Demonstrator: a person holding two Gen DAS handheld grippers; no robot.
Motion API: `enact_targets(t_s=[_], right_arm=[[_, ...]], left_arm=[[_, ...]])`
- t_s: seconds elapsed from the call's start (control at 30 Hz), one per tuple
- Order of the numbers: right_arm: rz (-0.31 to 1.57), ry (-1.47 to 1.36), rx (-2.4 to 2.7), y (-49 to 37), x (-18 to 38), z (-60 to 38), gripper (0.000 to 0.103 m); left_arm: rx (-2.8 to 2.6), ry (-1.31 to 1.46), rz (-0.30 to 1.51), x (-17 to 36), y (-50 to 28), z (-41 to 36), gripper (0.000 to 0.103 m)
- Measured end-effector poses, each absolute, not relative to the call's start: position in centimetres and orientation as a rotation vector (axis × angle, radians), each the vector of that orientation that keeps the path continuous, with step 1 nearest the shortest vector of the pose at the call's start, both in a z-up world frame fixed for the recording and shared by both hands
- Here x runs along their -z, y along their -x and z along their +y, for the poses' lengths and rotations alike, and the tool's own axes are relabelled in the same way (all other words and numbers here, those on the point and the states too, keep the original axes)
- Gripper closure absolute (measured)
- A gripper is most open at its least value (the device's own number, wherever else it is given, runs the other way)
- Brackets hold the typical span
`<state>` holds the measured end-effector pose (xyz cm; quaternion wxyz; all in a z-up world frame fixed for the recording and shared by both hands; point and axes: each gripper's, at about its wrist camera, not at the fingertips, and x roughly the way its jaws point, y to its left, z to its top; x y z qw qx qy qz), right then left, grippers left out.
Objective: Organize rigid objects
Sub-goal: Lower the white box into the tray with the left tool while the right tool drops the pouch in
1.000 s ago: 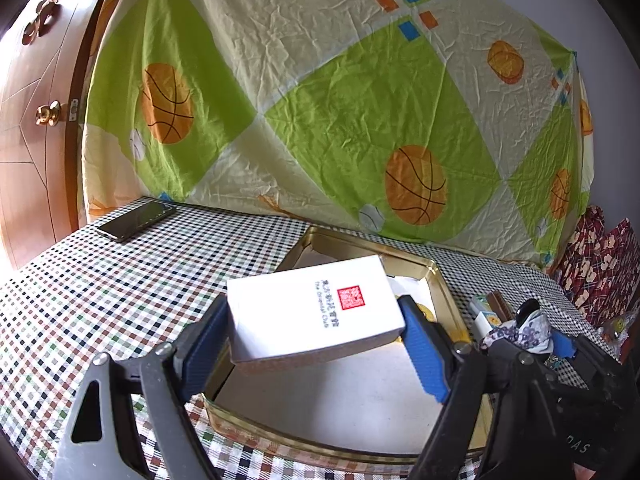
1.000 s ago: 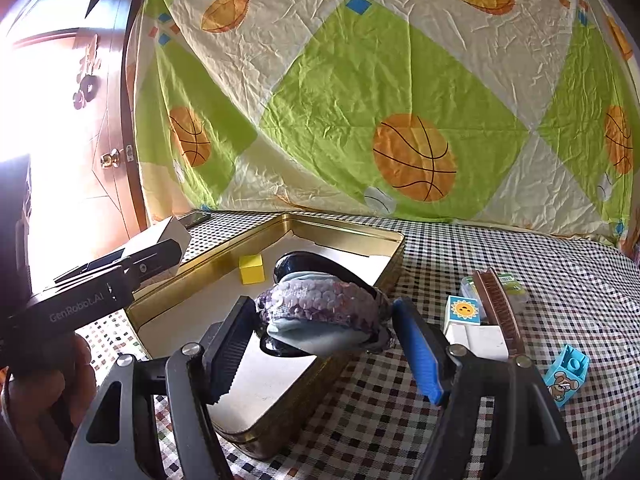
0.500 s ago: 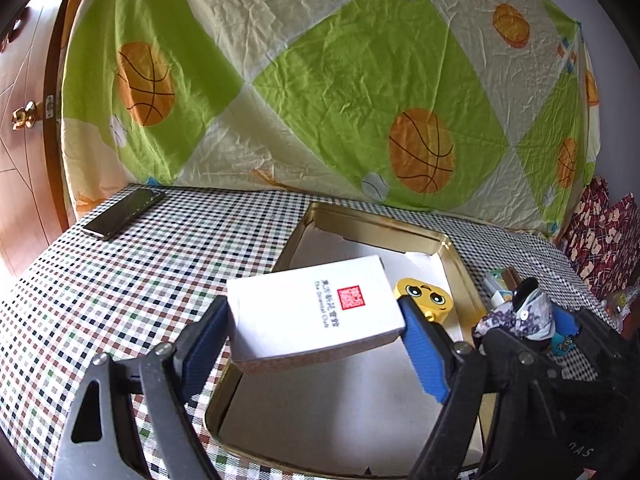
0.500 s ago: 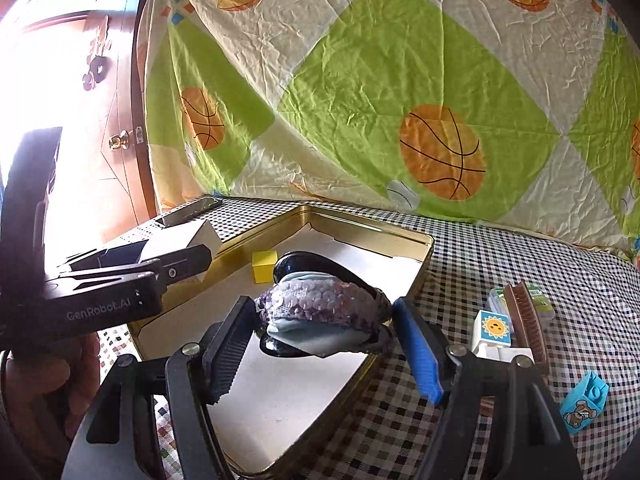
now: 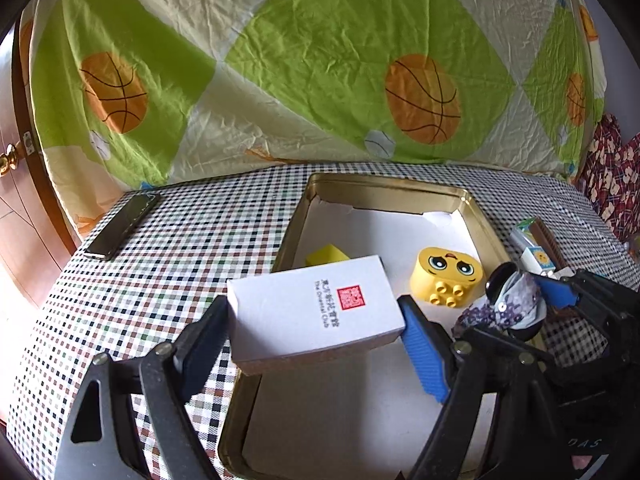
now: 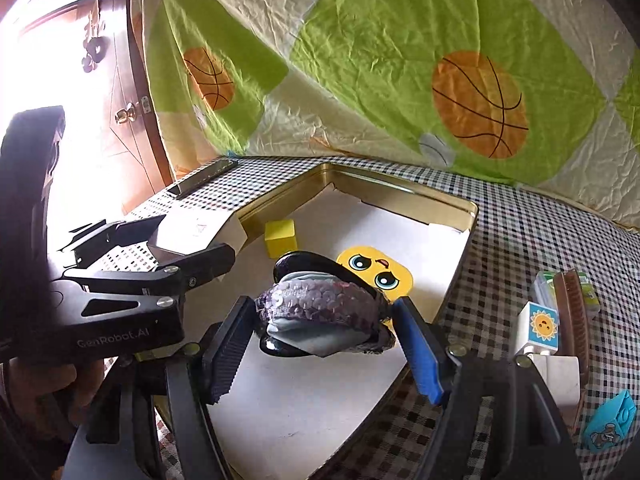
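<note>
White box over gold tin

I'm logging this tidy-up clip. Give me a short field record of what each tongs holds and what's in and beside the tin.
left tongs: shut on white box
right tongs: shut on sequined hair clip
gold tin: holds yellow face block and yellow cube
outside tin: sun block, blue block, phone
</note>
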<state>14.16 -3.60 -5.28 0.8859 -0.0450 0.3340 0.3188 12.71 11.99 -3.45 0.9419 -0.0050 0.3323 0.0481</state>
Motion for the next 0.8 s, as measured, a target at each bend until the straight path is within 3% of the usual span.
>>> enact_targets(t_s=[0.67,0.8], right_arm=[[0.775,0.203,-0.651,-18.3,6.0,-1.5,0.03],[0.769,0.214,-0.646,-18.6,6.0,-1.4,0.029]], left_arm=[[-0.156,-0.129,0.776,4.7,-16.1,11.7,0.021],[-0.17,-0.12,0.806,4.9,-16.7,12.0,0.016]])
